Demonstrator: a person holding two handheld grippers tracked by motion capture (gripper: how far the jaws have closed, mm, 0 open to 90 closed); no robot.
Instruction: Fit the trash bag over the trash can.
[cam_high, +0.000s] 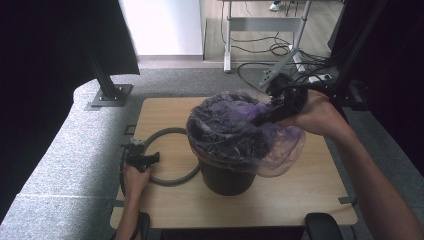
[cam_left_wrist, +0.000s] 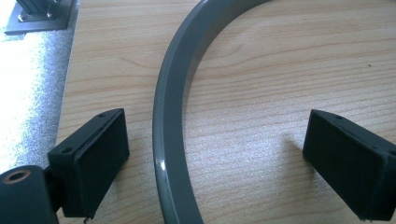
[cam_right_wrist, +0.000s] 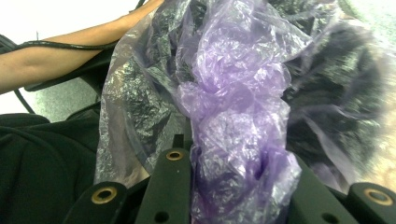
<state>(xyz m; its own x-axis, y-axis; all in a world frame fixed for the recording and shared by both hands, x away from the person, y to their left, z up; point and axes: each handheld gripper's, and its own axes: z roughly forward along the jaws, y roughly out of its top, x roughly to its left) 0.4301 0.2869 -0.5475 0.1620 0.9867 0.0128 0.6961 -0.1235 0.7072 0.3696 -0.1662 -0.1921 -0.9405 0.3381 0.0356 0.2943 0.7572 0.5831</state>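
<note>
bag-fitting on the bin (cam_high: 225, 177)
right gripper (cam_high: 275, 111) clamped on purple bag (cam_right_wrist: 233, 121), pulling it across; left gripper (cam_left_wrist: 219, 158) apart, straddling grey ring (cam_left_wrist: 170, 140).

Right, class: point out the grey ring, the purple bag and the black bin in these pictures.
grey ring (cam_left_wrist: 164, 140): left gripper view, on its curved band between the open jaws.
purple bag (cam_right_wrist: 233, 116): right gripper view, on the bunched film above the jaws.
black bin (cam_high: 225, 177): high view, on its front wall below the bag.
</note>
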